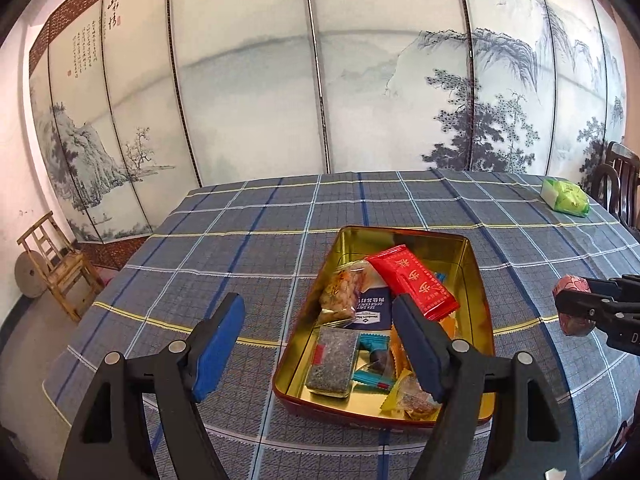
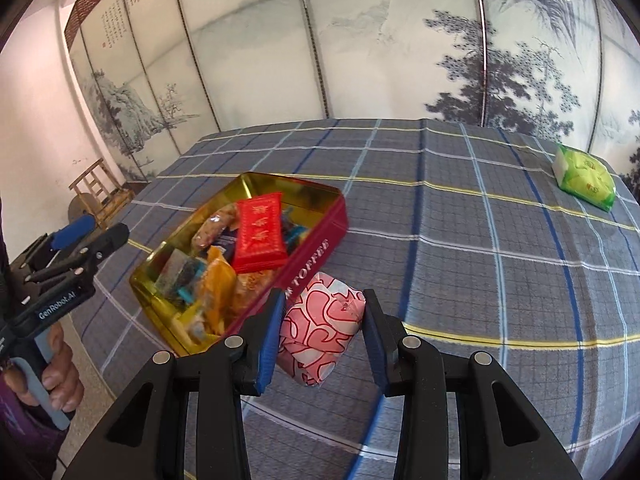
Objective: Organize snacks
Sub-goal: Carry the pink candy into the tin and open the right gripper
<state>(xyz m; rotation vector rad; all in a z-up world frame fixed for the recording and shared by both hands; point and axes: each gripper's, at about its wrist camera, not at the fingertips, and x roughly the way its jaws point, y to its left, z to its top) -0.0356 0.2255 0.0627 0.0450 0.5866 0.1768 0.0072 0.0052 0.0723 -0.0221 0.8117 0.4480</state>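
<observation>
Left wrist view. The left gripper [image 1: 320, 344] hung with its jaws wide apart and nothing between them, above the near end of the gold-lined tin [image 1: 476, 280] on the plaid tablecloth [image 1: 224, 248]. The tin held mixed snacks, among them a red packet [image 1: 416, 280] propped across the others and a grey bar [image 1: 332, 360] lying flat. At the right edge, the right gripper [image 1: 576, 312] carried a pink wrapped snack [image 1: 570, 284] beside the tin. A green packet [image 1: 566, 197] lay at the far right of the cloth.

Right wrist view. The right gripper [image 2: 322, 332] was clamped on the pink wrapped snack [image 2: 324, 328], both blue pads [image 2: 269, 344] pressing its sides, just beside the tin's [image 2: 316, 248] red outer wall. The left gripper [image 2: 94, 236] stood open at left, apart from the tin.
</observation>
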